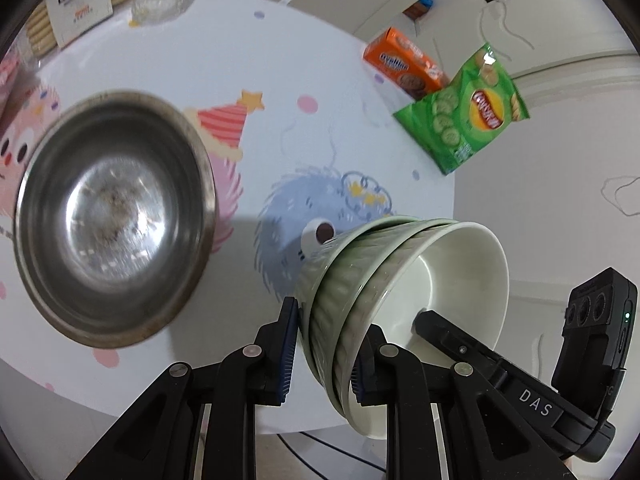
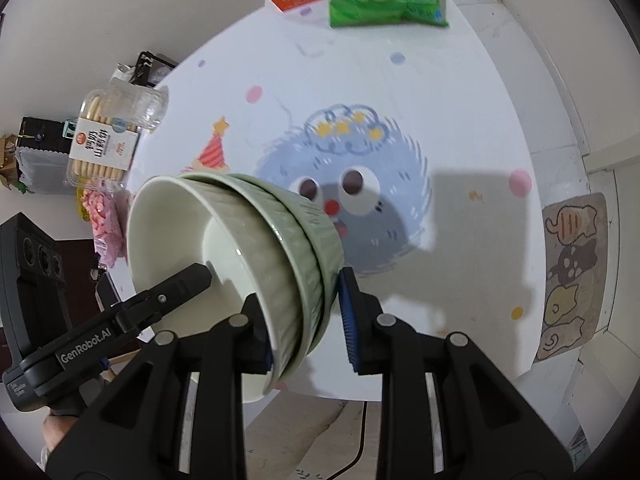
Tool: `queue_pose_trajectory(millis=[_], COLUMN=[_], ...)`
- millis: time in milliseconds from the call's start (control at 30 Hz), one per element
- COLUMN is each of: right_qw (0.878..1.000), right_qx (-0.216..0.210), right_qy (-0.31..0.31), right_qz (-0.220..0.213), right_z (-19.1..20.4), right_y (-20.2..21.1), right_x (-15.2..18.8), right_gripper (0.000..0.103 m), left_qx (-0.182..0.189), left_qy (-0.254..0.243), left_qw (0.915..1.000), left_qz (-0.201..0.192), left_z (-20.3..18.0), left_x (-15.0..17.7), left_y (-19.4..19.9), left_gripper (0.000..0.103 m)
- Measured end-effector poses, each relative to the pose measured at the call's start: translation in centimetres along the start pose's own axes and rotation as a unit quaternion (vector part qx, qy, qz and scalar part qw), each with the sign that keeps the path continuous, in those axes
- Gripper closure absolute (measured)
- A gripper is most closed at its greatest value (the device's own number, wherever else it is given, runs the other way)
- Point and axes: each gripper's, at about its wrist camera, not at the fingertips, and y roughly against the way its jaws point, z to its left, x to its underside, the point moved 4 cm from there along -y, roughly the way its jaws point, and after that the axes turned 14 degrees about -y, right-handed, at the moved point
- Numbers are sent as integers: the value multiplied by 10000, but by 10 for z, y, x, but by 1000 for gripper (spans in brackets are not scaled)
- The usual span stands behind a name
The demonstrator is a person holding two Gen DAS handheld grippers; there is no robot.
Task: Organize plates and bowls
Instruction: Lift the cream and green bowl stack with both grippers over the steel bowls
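White-walled room, cartoon-printed desk below: the left hand-held gripper and right hand-held gripper each clench opposite rims of the nested green bowls, carried tilted above the desk. Next, I judge, comes lowering them squarely toward the steel bowl.

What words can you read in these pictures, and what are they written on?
"GenRobot.AI": on the left gripper arm.
"DAS": on the right gripper arm.
"山药饼", with smaller text too blurred to read: on the biscuit tray label.
Logo on the green chip bag: blurred, not readable.
Logo on the orange box: blurred, not readable.
The green bowls: no words.
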Motion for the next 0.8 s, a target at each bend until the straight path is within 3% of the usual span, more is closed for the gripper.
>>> queue_pose_trajectory(millis=[367,800], right_qw=[9993,9966], right_qx=[-119,-228], right_qy=[361,724], right_qz=[-71,315], right_z=[63,140], right_y=[3,-52], right_x=[1,31], right_gripper=[74,74], left_qx=[-152,-467], left_qy=[151,553], left_qw=[9992,9966], left_qz=[-333,-392], left_z=[38,127], left_x=[-11,-2], left_y=[51,82], left_gripper=[82,82])
